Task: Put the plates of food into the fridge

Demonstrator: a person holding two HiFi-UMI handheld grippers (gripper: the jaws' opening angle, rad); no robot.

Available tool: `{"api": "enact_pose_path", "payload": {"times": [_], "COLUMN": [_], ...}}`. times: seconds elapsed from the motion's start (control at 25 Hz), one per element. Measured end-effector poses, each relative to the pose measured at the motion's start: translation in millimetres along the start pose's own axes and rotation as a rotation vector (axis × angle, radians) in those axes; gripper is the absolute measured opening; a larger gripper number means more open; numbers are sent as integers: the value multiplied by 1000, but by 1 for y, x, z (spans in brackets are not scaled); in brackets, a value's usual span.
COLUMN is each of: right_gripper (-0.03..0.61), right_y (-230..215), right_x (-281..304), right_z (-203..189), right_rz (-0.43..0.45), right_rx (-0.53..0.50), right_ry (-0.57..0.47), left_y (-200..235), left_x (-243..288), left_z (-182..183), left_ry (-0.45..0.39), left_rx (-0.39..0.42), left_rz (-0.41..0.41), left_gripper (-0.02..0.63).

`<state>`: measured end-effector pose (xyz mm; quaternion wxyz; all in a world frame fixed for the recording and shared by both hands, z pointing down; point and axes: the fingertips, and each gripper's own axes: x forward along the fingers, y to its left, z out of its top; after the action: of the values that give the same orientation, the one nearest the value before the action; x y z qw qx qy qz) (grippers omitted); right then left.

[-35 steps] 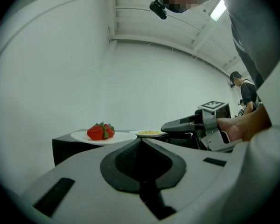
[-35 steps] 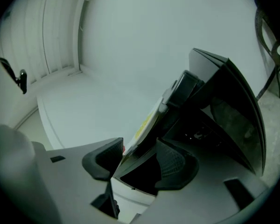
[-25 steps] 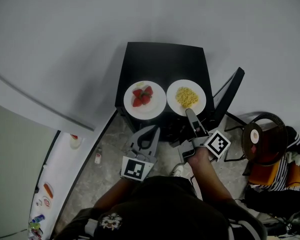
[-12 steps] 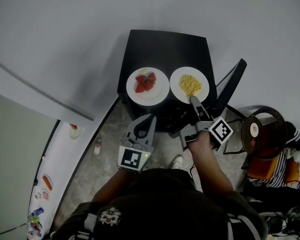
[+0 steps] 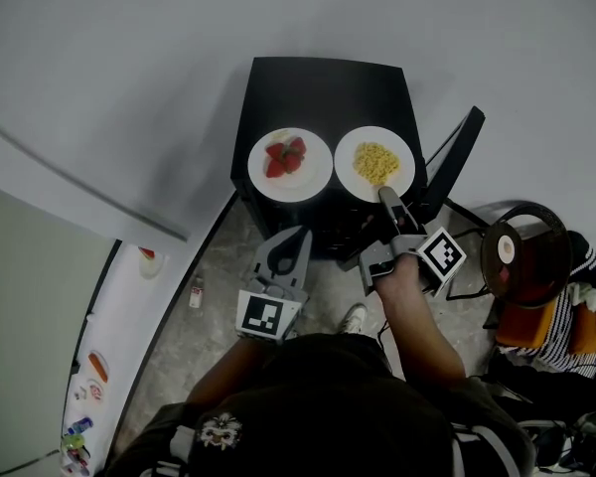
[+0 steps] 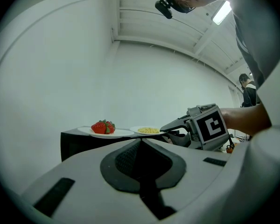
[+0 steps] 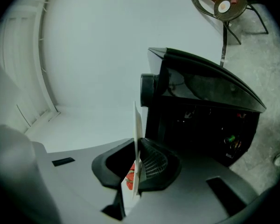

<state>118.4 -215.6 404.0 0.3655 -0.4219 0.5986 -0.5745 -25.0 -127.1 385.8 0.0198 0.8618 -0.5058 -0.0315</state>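
Two white plates sit side by side on a black table (image 5: 323,92). One plate holds strawberries (image 5: 289,162), the other yellow noodle-like food (image 5: 374,164). My right gripper (image 5: 384,194) is at the near rim of the yellow food plate; its jaws have just been closing and now pinch that rim. In the right gripper view the plate (image 7: 137,125) shows edge-on between the pads of the right gripper (image 7: 136,162). My left gripper (image 5: 299,237) hangs shut and empty in front of the table. Its own view shows the left gripper (image 6: 141,143), both plates (image 6: 105,131) and the right gripper (image 6: 196,125).
An open fridge door (image 5: 89,376) with shelf items is at the lower left. A dark panel (image 5: 455,172) leans beside the table's right side. A round wicker chair (image 5: 521,266) stands at the right. A small bottle (image 5: 195,296) lies on the floor.
The right gripper has stayed at the yellow food plate's near rim and rolled a little; its fingers look narrower now. The left gripper has hardly moved.
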Motion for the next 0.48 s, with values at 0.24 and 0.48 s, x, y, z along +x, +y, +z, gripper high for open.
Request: {"api": "enact_pose_path", "payload": {"times": [0.24,0.48], "right_gripper": [43,43], "right_y": [4,10], "right_x": [-19,-43], "right_z": [-2,-9], "right_rz": [22,61], "right_rx": [-17,-31], "right_ry": [15,35], "left_y": [3,4], "left_x": [-6,-13], "left_z": [-7,-18], "left_ry": [21,46], "left_rx": [-26,-4], "left_rz": [11,-3], "left_gripper": [21,21]}}
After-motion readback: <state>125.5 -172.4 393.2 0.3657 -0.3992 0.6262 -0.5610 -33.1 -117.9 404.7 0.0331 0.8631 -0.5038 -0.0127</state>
